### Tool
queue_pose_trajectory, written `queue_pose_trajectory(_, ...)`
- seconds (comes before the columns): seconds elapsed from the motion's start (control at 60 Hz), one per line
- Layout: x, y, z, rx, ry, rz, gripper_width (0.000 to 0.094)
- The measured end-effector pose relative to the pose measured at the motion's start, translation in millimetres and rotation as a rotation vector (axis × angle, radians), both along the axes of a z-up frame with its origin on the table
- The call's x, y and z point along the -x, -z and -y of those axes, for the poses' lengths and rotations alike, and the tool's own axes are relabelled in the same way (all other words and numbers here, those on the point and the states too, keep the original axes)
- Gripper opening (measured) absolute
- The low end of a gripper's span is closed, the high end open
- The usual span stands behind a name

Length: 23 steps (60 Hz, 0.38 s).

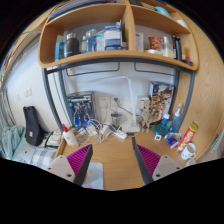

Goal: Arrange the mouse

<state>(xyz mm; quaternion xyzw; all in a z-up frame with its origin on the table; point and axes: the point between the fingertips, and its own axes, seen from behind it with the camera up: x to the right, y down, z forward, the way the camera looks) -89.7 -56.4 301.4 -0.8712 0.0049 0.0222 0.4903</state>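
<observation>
Gripper (113,160) held above a wooden desk (118,165), fingers apart, nothing between them.

Pink pads (80,157) face each other over bare wood. Beyond the fingers, clutter lines the desk's back edge: bottles, boxes, small white items, cables against a white wall (115,85). Above, a wooden shelf (118,58) with two compartments holds containers. A dark bag (33,125) stands at the left end of the desk. Which of the small white items is the mouse, cannot tell.
</observation>
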Motion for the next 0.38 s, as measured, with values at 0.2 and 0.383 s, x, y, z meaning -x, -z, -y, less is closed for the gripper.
queue_pose_trajectory(0.2, -67.6, -10.6, 18.9, -0.011, 0.027, 0.011, 0.0837)
queue_pose_trajectory(0.383, -103.1, -5.0, 32.8, -0.001, 0.023, 0.0, 0.0837)
